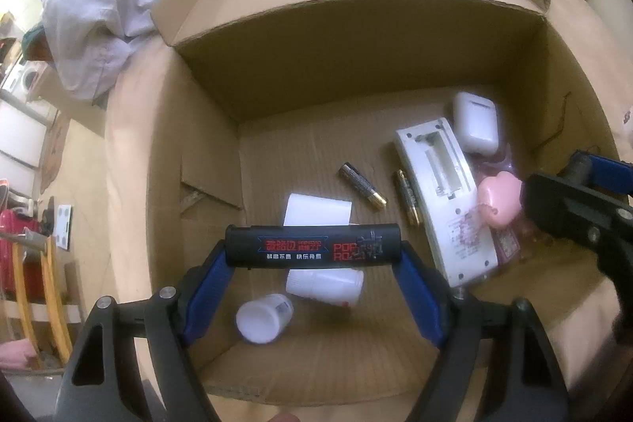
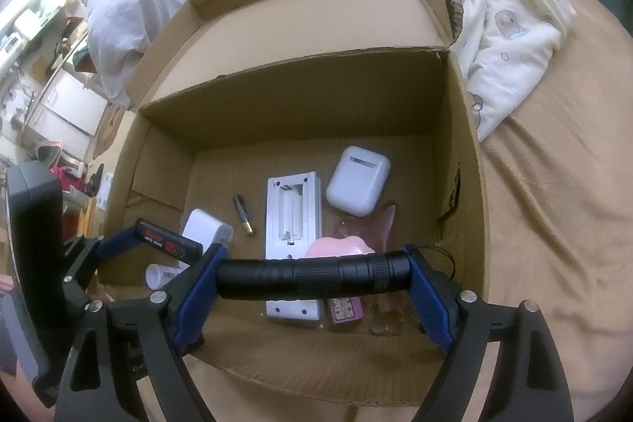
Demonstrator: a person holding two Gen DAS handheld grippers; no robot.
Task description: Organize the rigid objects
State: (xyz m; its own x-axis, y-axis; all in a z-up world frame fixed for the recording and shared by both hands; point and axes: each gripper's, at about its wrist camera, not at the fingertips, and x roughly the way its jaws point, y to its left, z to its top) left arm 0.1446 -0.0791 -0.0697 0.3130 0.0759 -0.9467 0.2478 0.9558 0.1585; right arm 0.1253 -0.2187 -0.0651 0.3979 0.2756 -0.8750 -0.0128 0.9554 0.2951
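My left gripper (image 1: 312, 252) is shut on a black tube with red print (image 1: 312, 247), held crosswise above the open cardboard box (image 1: 205, 161). My right gripper (image 2: 314, 279) is shut on a black flashlight (image 2: 314, 279), held crosswise over the same box (image 2: 467, 184). The left gripper and its tube (image 2: 168, 238) show at the left of the right wrist view. The right gripper's body (image 1: 573, 216) shows at the right edge of the left wrist view.
In the box lie a white remote with open battery bay (image 1: 443, 196), two batteries (image 1: 362, 186), a white earbud case (image 1: 474, 123), a pink case (image 1: 499, 198), white bottles (image 1: 265, 317) and a white block (image 1: 318, 210). Bedding (image 2: 506, 10) lies behind the box.
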